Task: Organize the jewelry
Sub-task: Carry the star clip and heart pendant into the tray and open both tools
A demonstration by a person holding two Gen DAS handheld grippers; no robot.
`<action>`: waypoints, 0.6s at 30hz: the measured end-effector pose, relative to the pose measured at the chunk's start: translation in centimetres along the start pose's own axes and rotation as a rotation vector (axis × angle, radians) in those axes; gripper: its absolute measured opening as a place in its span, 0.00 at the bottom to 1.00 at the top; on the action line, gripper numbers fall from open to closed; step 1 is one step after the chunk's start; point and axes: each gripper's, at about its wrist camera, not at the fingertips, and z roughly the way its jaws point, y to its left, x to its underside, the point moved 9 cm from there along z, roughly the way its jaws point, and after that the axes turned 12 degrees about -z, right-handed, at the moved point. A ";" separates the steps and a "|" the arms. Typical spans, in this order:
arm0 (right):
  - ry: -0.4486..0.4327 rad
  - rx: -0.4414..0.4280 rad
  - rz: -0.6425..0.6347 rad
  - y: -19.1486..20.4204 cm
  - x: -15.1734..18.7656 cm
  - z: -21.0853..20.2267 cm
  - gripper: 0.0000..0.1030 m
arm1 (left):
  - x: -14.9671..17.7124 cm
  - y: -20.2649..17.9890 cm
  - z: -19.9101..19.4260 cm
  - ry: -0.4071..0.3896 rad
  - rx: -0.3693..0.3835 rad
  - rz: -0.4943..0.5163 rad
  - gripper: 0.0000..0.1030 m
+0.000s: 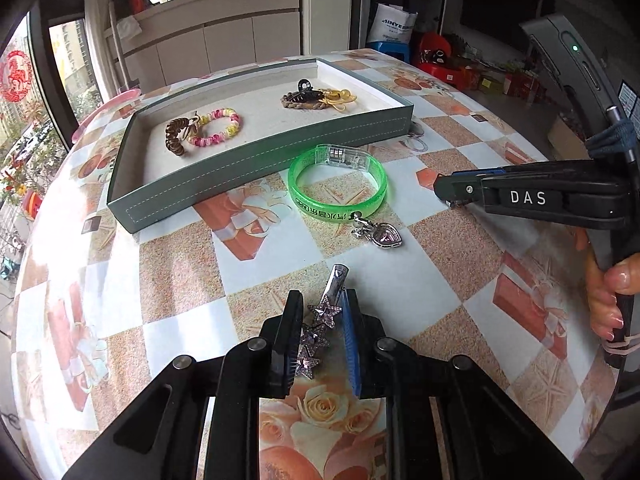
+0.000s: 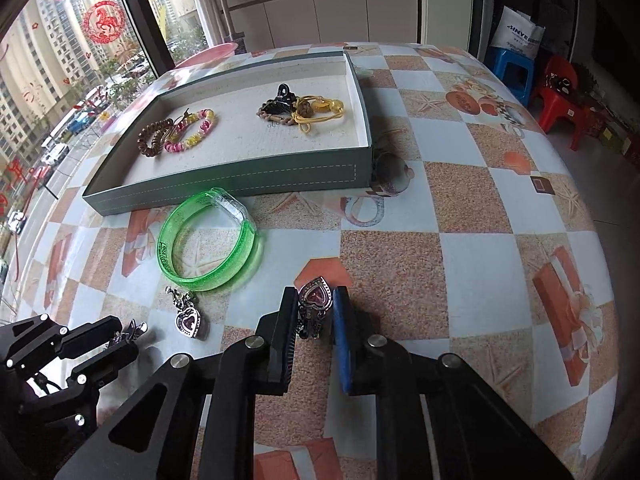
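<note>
My left gripper [image 1: 322, 314] is shut on a silver star hair clip [image 1: 320, 320] just above the table; it also shows in the right wrist view [image 2: 124, 334]. My right gripper [image 2: 314, 304] is shut on a heart earring [image 2: 316, 298]; it shows in the left wrist view [image 1: 450, 196] at the right. A second heart earring [image 1: 380, 234] [image 2: 188, 318] lies on the table beside a green bracelet [image 1: 338, 184] [image 2: 206, 240]. The grey-green tray [image 1: 260, 168] [image 2: 224, 184] holds a brown and pink bracelet pair [image 1: 202, 130] [image 2: 176, 136] and a black claw clip with yellow cord [image 1: 316, 96] [image 2: 300, 112].
The table [image 1: 400, 272] has a checked floral cloth and a rounded edge. A pink basin [image 2: 208, 54] sits beyond the tray. Red and blue stools [image 2: 556, 92] stand on the floor to the right. Windows are at the left.
</note>
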 end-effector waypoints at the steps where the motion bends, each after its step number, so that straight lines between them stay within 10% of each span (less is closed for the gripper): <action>1: -0.003 -0.012 0.012 -0.1 0.3 -0.3 0.18 | 0.0 0.2 -0.3 -0.006 -0.002 -0.011 0.32; 18: -0.051 -0.089 0.064 0.0 1.6 -4.5 0.18 | -2.3 2.3 -3.9 -0.106 -0.024 -0.123 0.32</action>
